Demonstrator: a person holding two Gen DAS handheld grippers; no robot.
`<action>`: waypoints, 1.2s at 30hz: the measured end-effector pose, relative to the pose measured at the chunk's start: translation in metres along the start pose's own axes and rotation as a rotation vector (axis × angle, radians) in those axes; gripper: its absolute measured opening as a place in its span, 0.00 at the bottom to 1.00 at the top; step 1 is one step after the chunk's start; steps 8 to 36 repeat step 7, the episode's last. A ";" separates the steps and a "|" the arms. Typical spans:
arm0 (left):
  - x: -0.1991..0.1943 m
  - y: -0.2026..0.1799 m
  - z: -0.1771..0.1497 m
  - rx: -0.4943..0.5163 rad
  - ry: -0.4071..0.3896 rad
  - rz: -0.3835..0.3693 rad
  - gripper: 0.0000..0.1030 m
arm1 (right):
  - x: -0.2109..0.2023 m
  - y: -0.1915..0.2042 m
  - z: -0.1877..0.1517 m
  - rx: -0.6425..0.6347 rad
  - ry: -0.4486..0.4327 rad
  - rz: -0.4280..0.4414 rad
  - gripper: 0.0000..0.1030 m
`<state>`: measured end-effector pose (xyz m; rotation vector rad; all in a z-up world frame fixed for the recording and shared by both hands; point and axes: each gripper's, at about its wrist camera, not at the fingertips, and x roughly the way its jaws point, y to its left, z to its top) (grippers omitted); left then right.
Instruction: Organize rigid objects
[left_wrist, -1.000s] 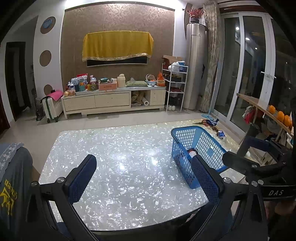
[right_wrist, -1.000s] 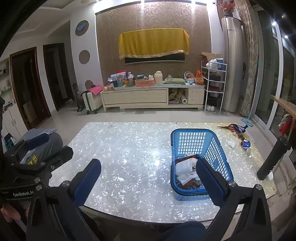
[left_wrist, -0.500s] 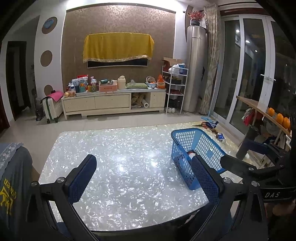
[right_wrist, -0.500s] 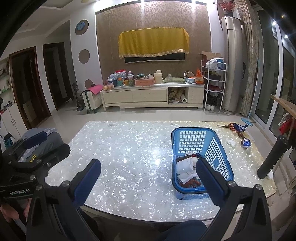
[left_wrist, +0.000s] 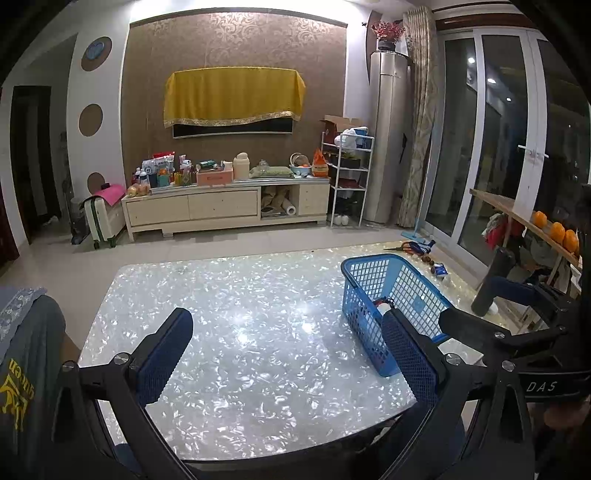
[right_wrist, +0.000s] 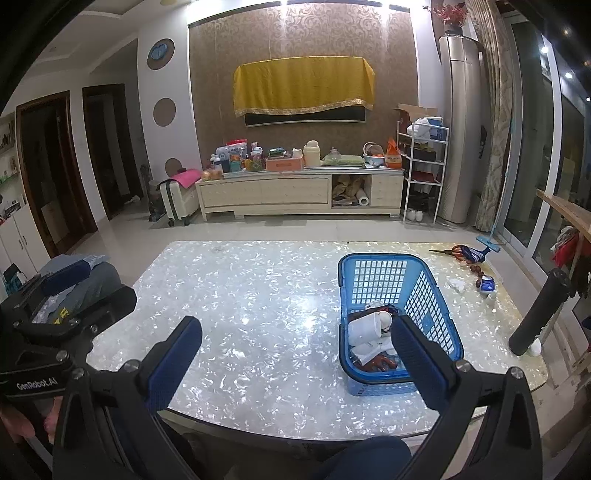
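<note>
Right wrist: pearly table (right_wrist: 258, 295), living room.

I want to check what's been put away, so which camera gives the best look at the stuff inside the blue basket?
The right wrist view: it looks down into the blue basket, showing white items and something reddish. The left wrist view sees the basket from the side, its mesh wall hiding nearly all contents.

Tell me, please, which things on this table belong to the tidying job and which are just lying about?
Job:
blue basket
white cup in the basket
red item in the basket

Lying about:
scissors
small blue-and-white packet
black cylinder
</note>
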<state>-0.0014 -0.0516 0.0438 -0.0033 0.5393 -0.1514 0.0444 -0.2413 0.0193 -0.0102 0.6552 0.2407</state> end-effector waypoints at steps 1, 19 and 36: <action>0.000 0.000 0.000 0.000 0.000 -0.001 1.00 | 0.000 0.000 0.000 0.000 0.000 0.001 1.00; -0.001 -0.003 -0.001 0.006 -0.020 0.004 1.00 | -0.002 0.000 -0.001 0.006 0.000 0.007 1.00; -0.001 -0.003 -0.001 0.006 -0.020 0.004 1.00 | -0.002 0.000 -0.001 0.006 0.000 0.007 1.00</action>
